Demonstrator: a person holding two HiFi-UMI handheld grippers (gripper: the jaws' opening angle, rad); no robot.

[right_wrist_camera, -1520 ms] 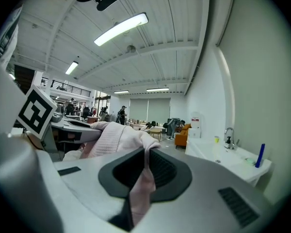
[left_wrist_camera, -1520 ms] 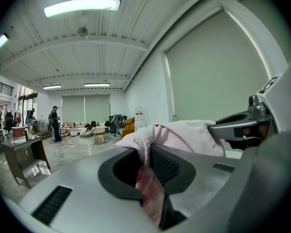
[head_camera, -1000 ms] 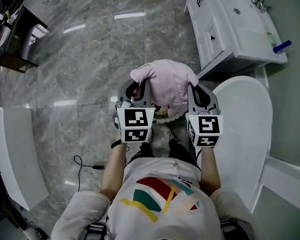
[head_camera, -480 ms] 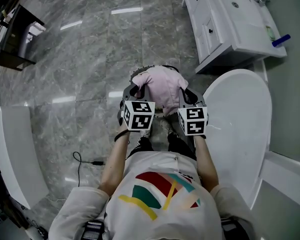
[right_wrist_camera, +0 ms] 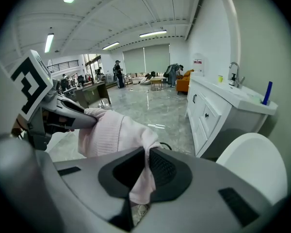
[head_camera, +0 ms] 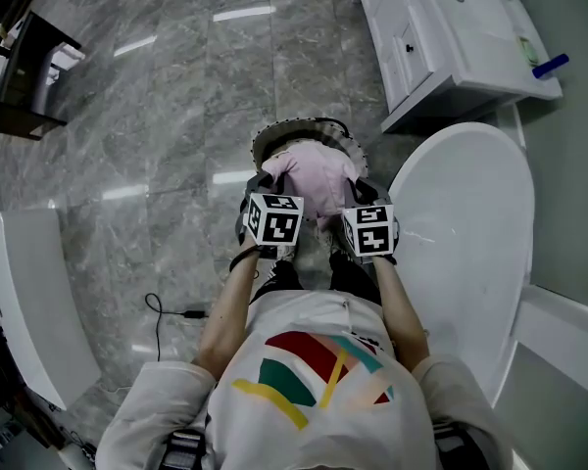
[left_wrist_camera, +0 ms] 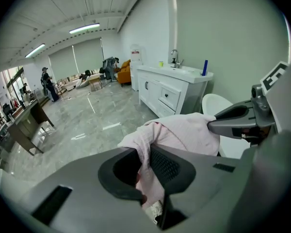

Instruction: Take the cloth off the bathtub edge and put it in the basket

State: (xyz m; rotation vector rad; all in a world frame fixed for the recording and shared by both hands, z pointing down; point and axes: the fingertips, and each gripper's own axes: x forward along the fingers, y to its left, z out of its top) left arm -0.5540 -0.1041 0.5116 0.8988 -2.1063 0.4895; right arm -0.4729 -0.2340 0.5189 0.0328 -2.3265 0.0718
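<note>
As left tongs (left_wrist_camera: 145, 161) and right tongs (right_wrist_camera: 146, 166) pinch cloth (head_camera: 318, 174), basket (head_camera: 274, 136) sits beneath.

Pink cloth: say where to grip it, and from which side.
Grip its two opposite edges, one from each side, as the left tool and right tool do: the cloth is limp, so holding both ends keeps it spread over the basket.

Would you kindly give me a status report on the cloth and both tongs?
Left tongs, right tongs both shut on pink cloth. Cloth held between them over basket. Nothing in the way.
</note>
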